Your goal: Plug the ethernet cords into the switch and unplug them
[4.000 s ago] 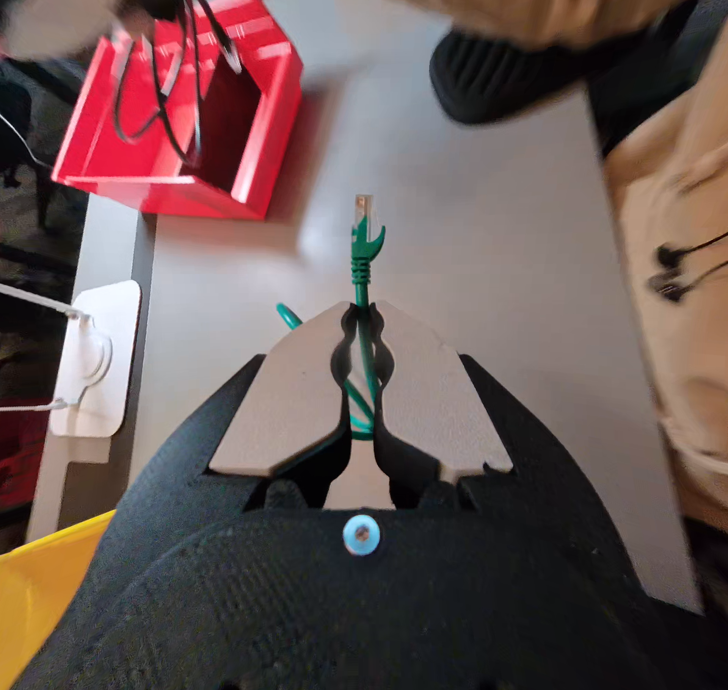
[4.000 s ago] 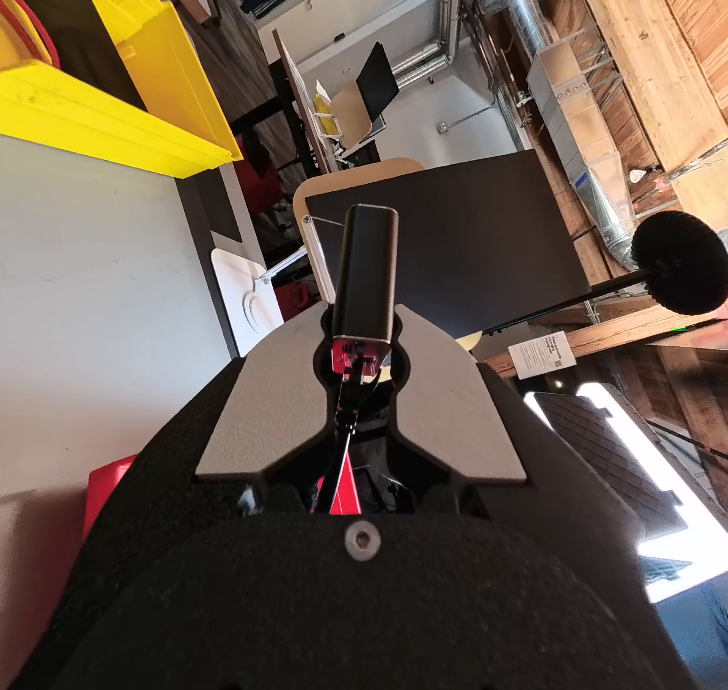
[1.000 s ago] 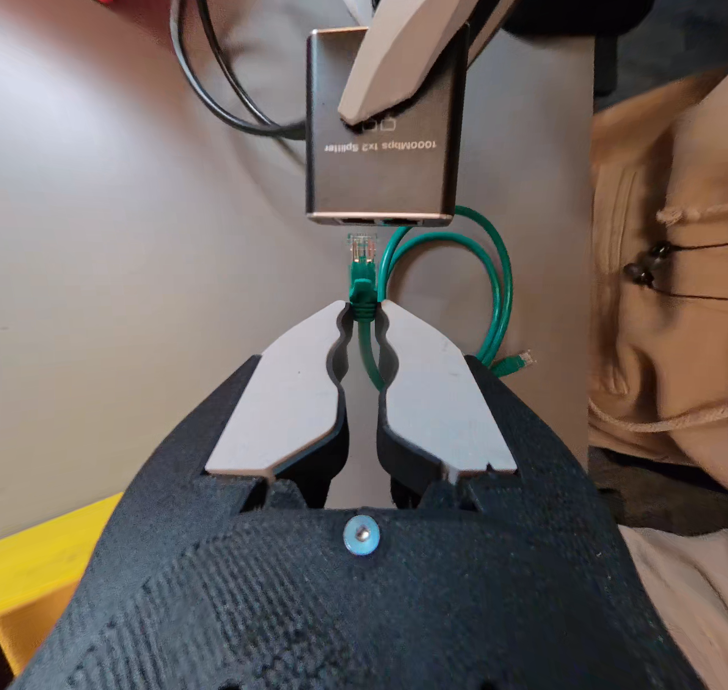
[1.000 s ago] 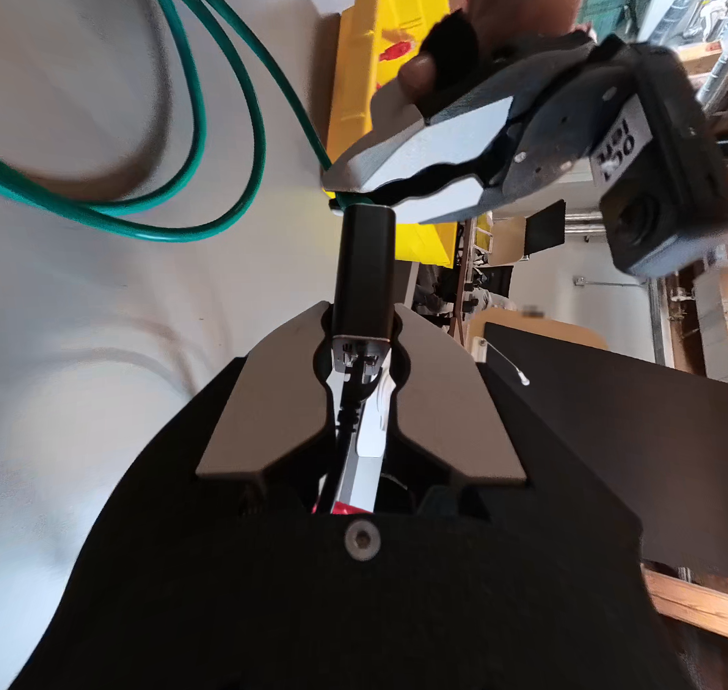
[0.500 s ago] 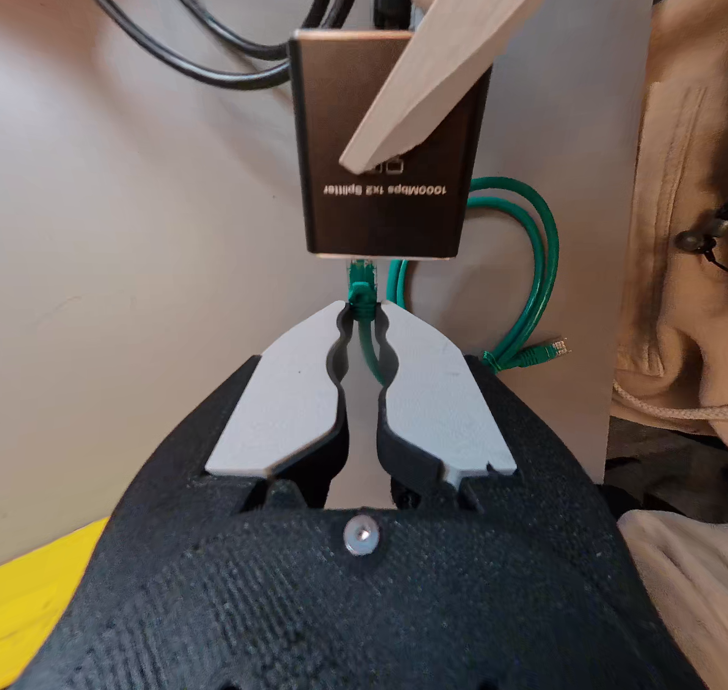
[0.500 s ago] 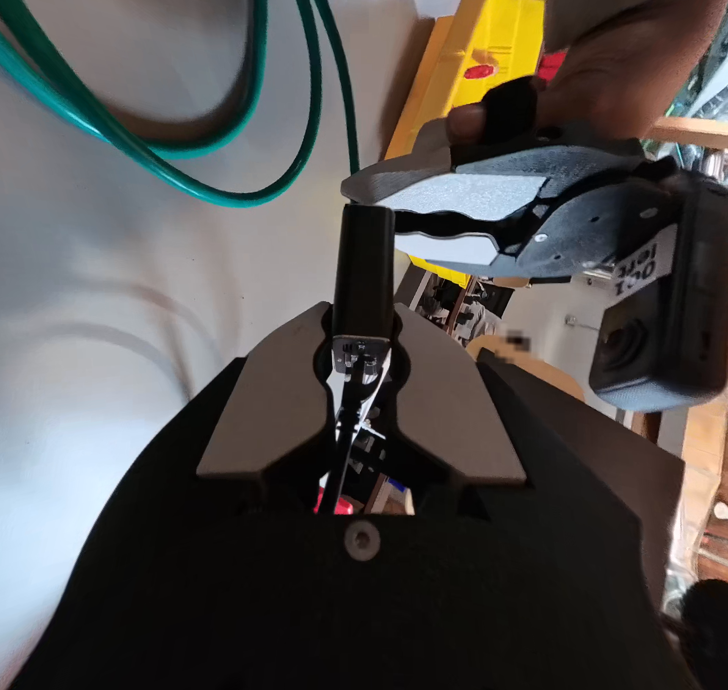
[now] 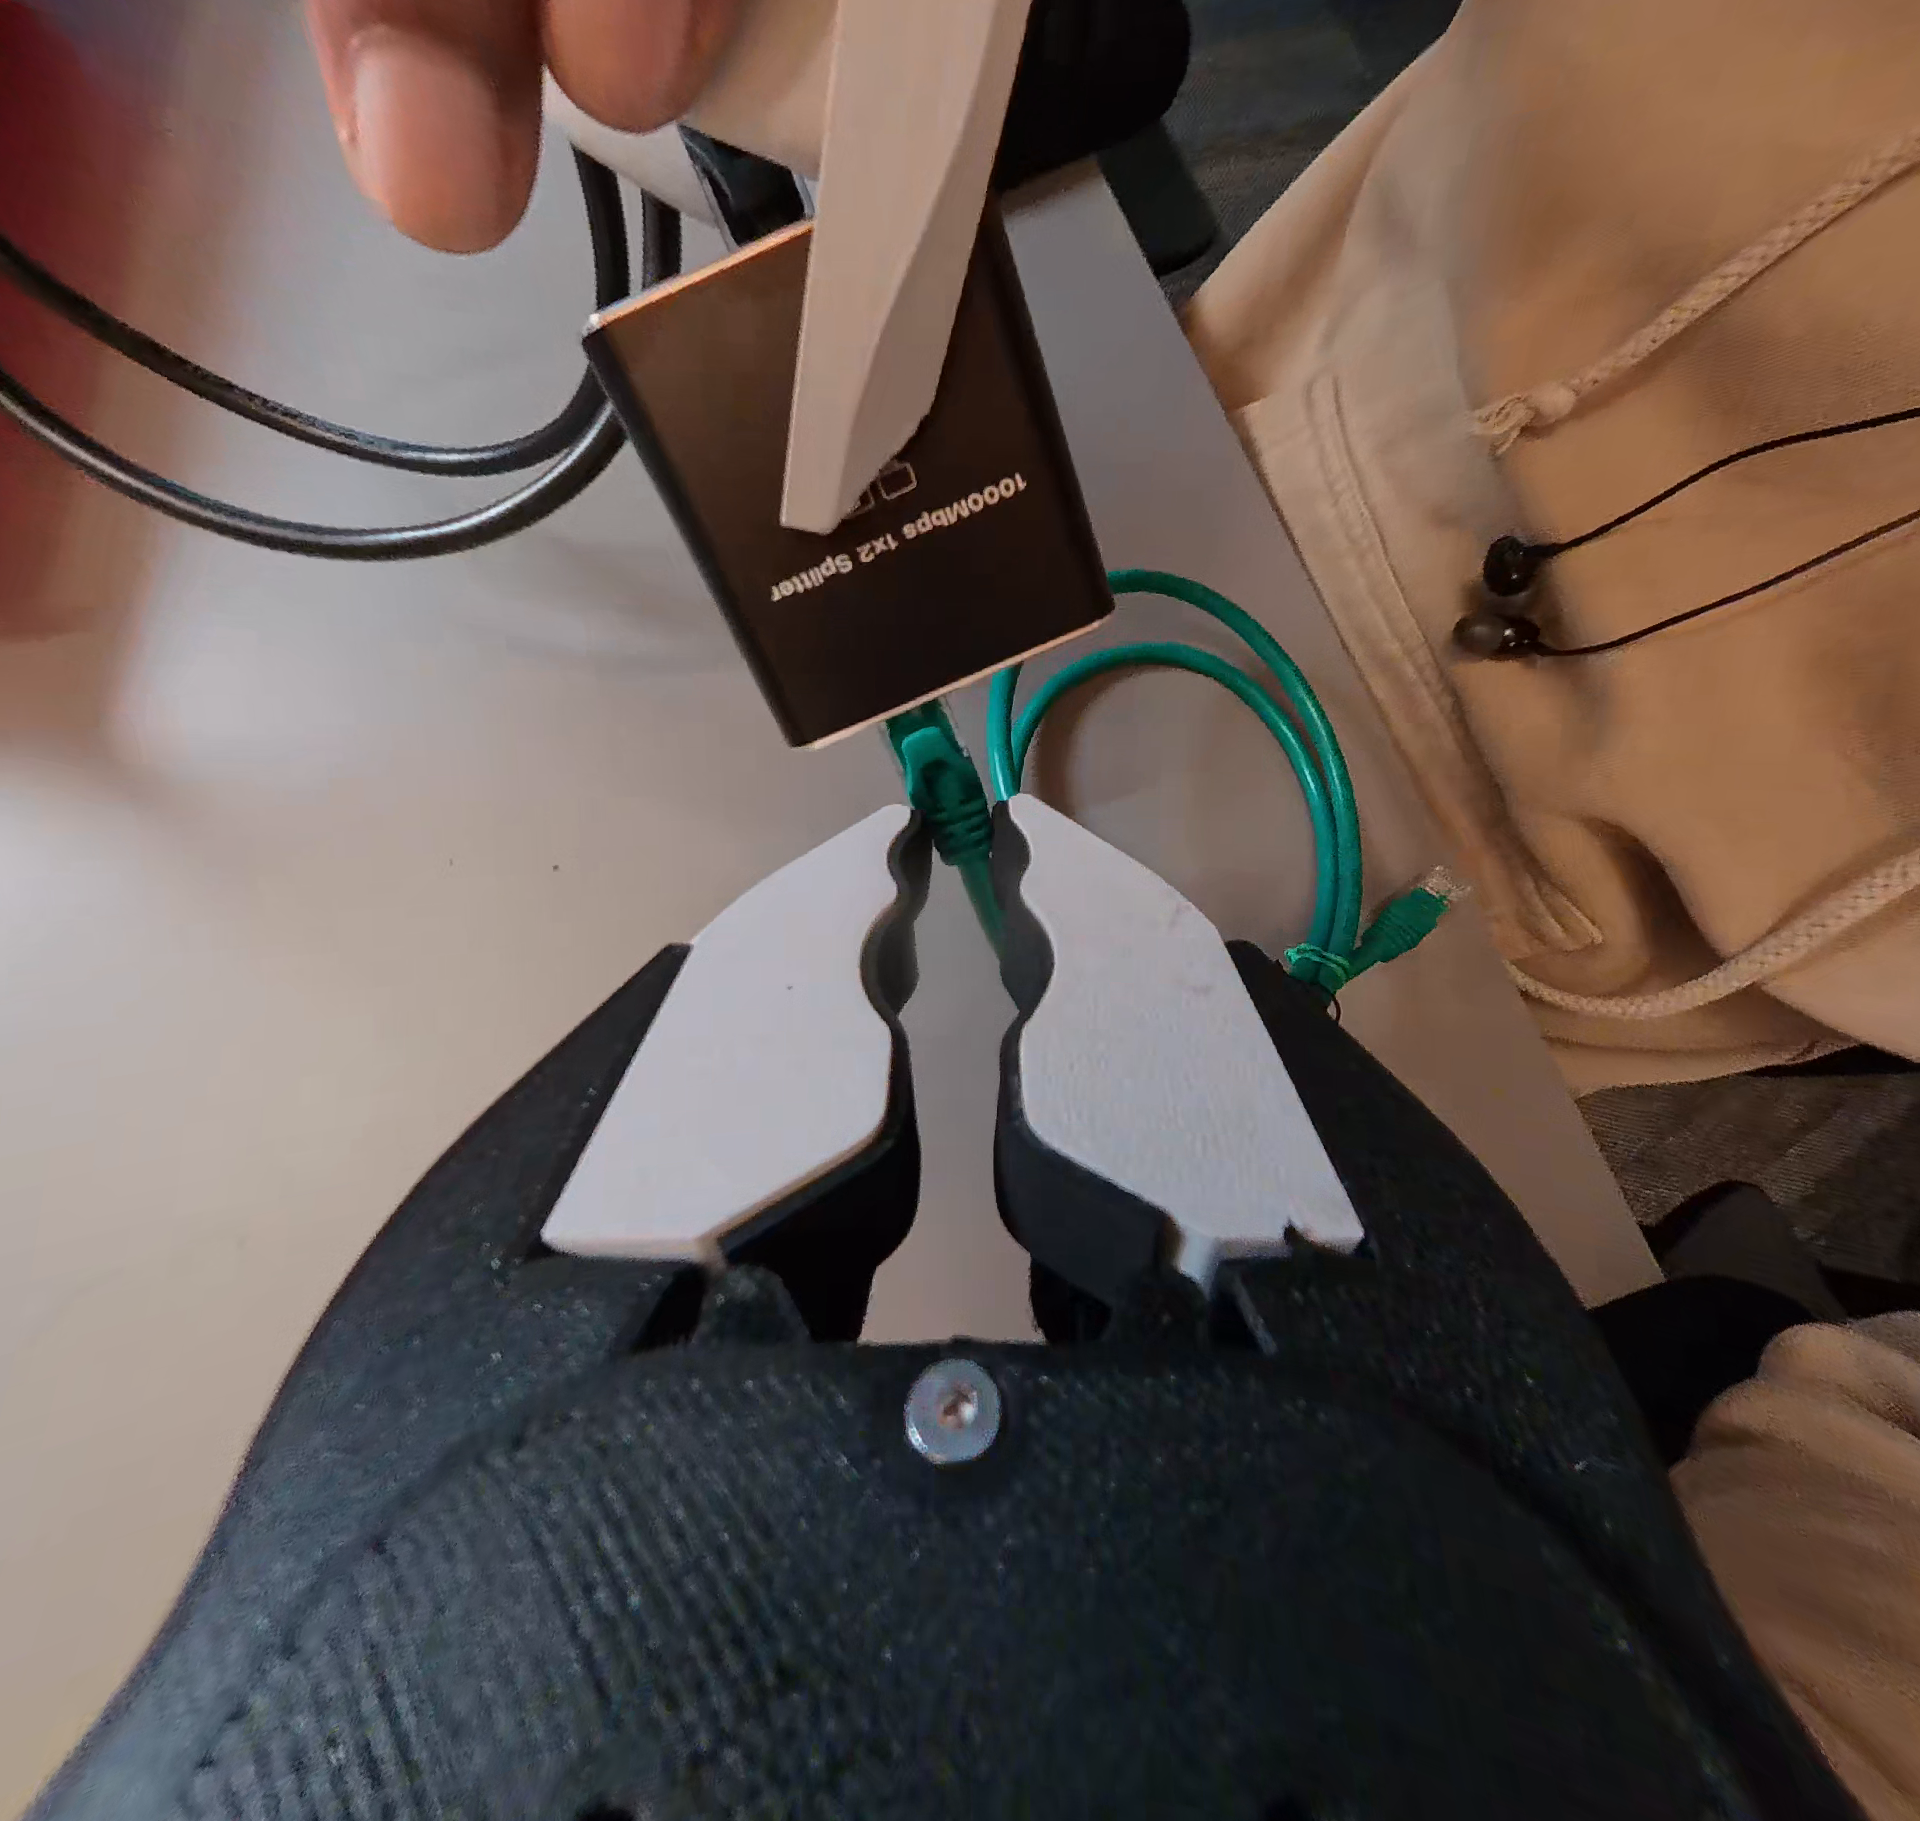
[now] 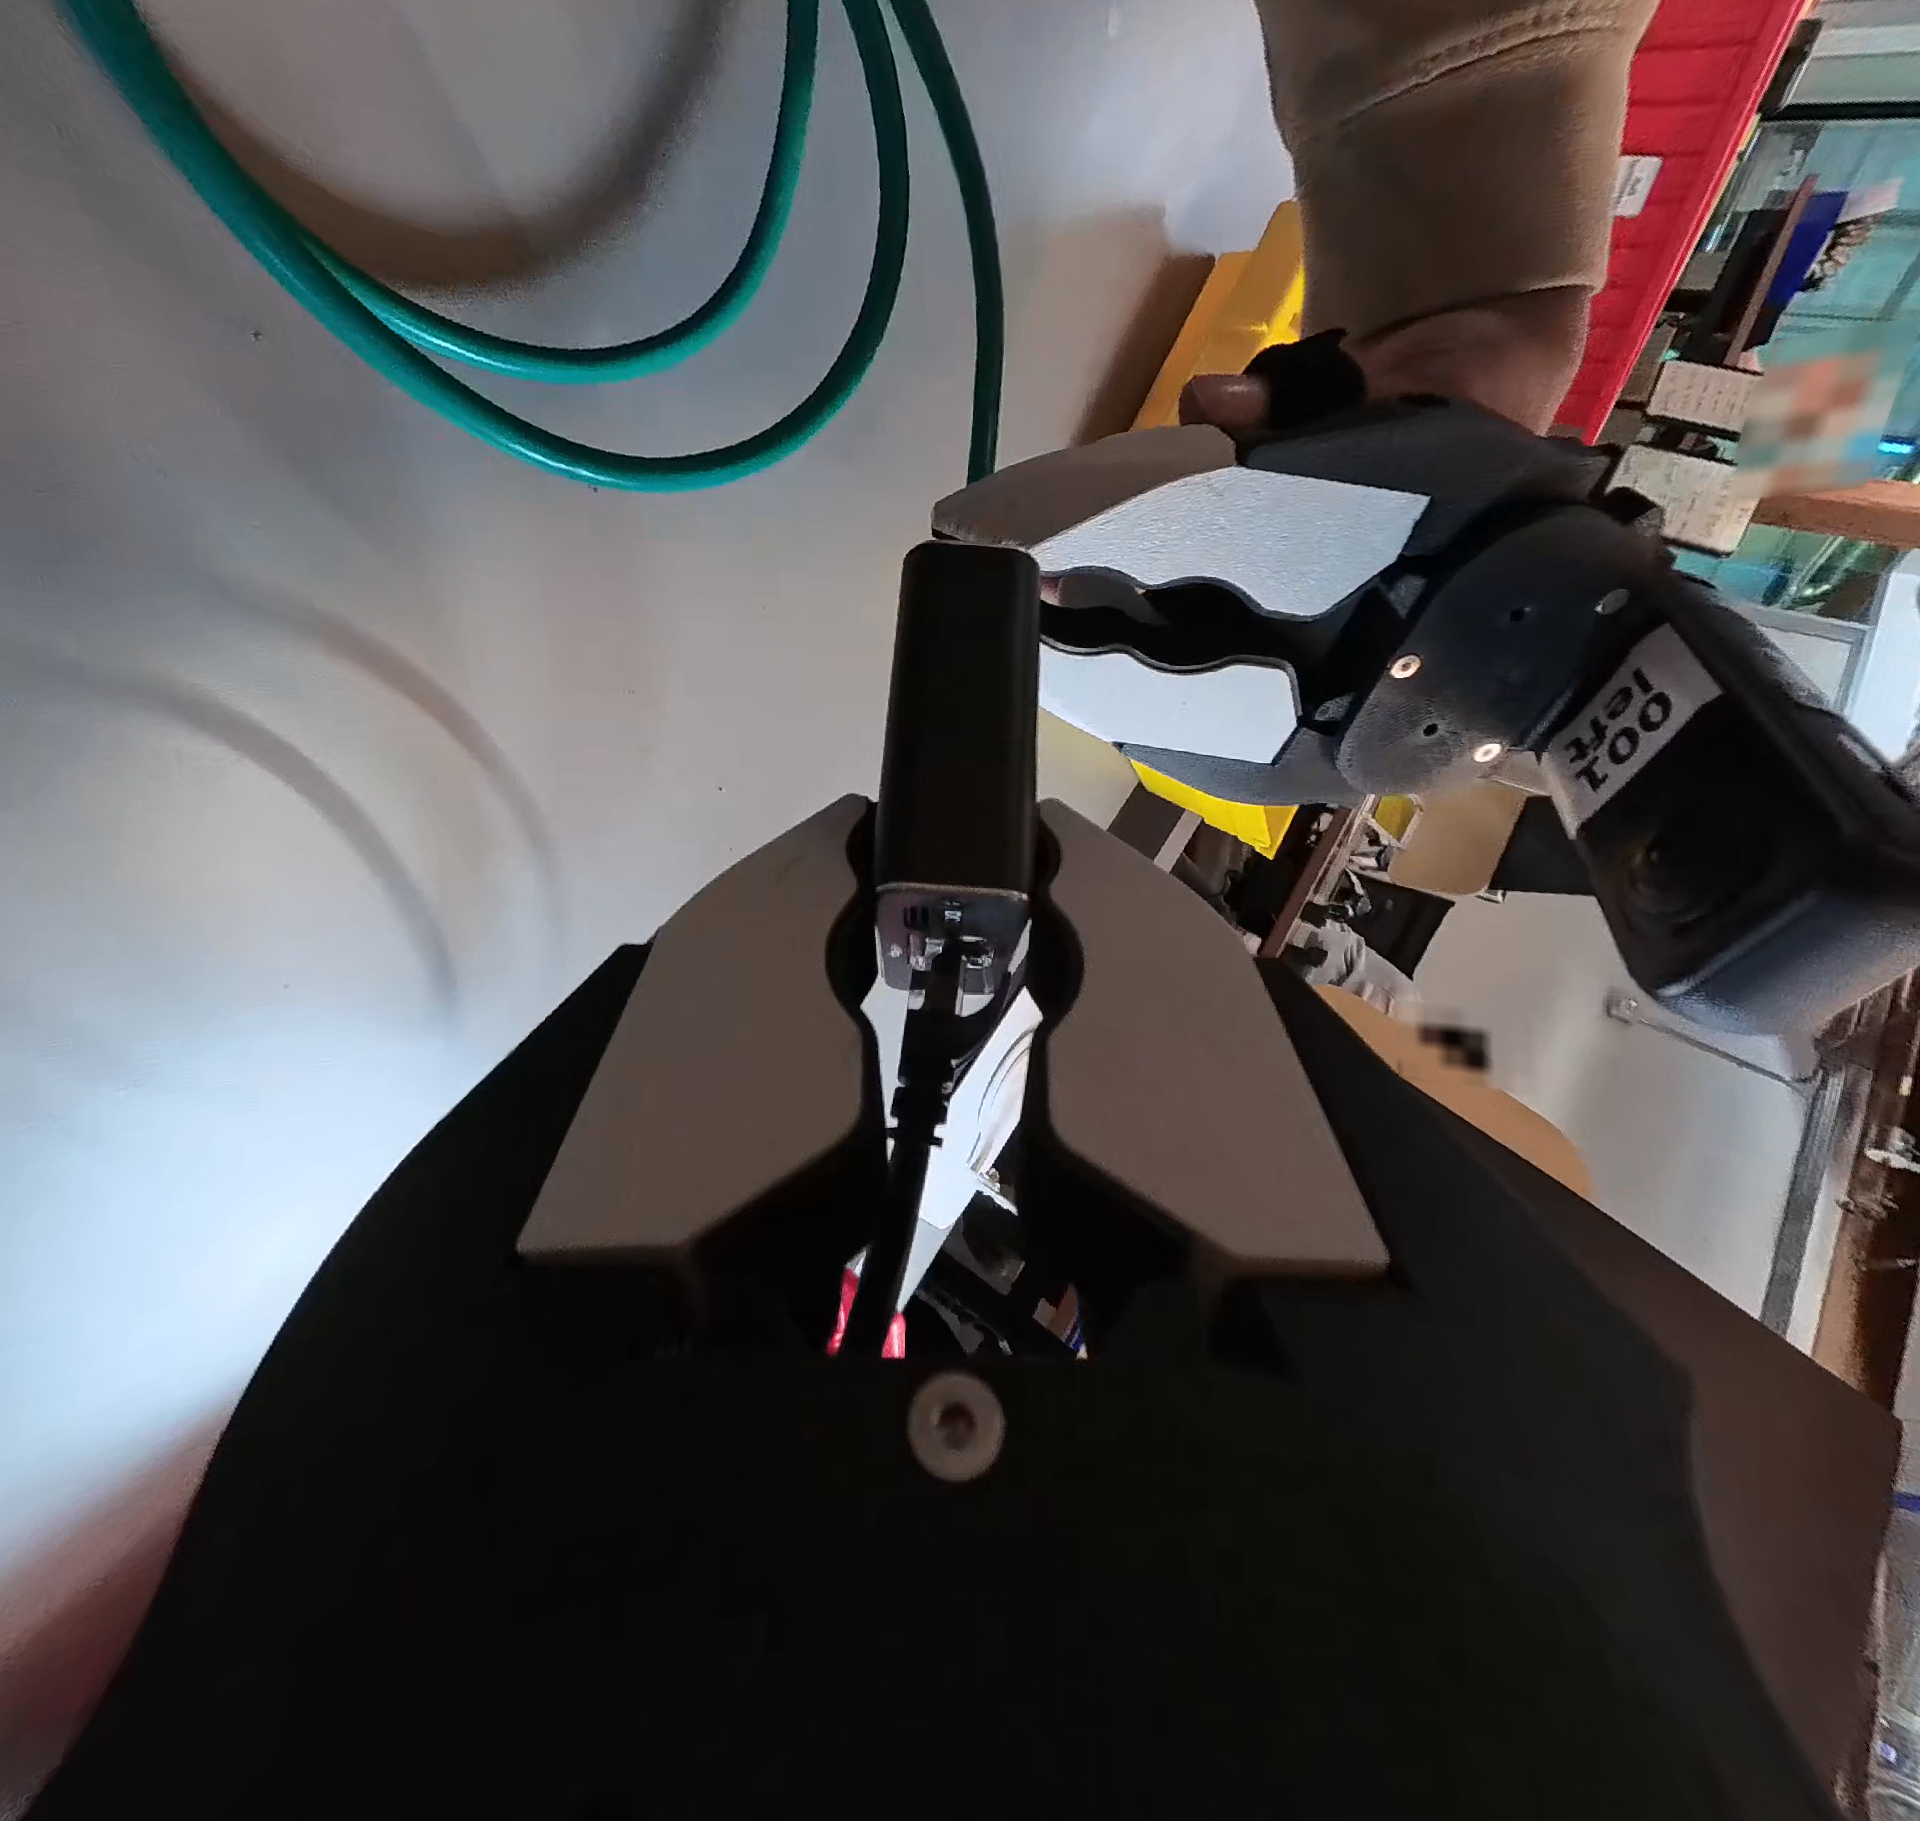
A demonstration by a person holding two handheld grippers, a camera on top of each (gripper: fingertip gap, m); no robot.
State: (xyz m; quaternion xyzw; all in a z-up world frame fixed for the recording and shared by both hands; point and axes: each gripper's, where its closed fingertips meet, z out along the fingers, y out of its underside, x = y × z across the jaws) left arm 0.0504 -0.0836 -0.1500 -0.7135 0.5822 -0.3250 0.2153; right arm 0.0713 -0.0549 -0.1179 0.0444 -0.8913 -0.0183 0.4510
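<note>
The switch (image 7: 862, 483), a dark metal box, hangs tilted above the grey table (image 7: 312, 940). My right gripper (image 8: 956, 821) is shut on its near end, and one of its pale fingers (image 7: 894, 265) lies across the top. A black cable (image 8: 920, 1054) is plugged into that near end. My left gripper (image 7: 954, 821) is shut on the boot of the green ethernet cord (image 7: 948, 789). The cord's plug sits inside a port on the switch's lower edge, and only the boot shows. The left gripper also shows in the right wrist view (image 8: 997, 566), at the switch's (image 8: 961, 691) far end.
The green cord's loops (image 7: 1309, 763) and free plug (image 7: 1429, 904) lie by the table's right edge. Black cables (image 7: 312, 488) trail left from the switch. A person's hand (image 7: 447, 57) and beige hoodie (image 7: 1558, 421) are close. A yellow bin (image 8: 1247, 317) and red bin (image 8: 1725, 88) stand beyond.
The green plug moved from just short of the port into the switch. The switch has tilted and moved closer to the left gripper's tips.
</note>
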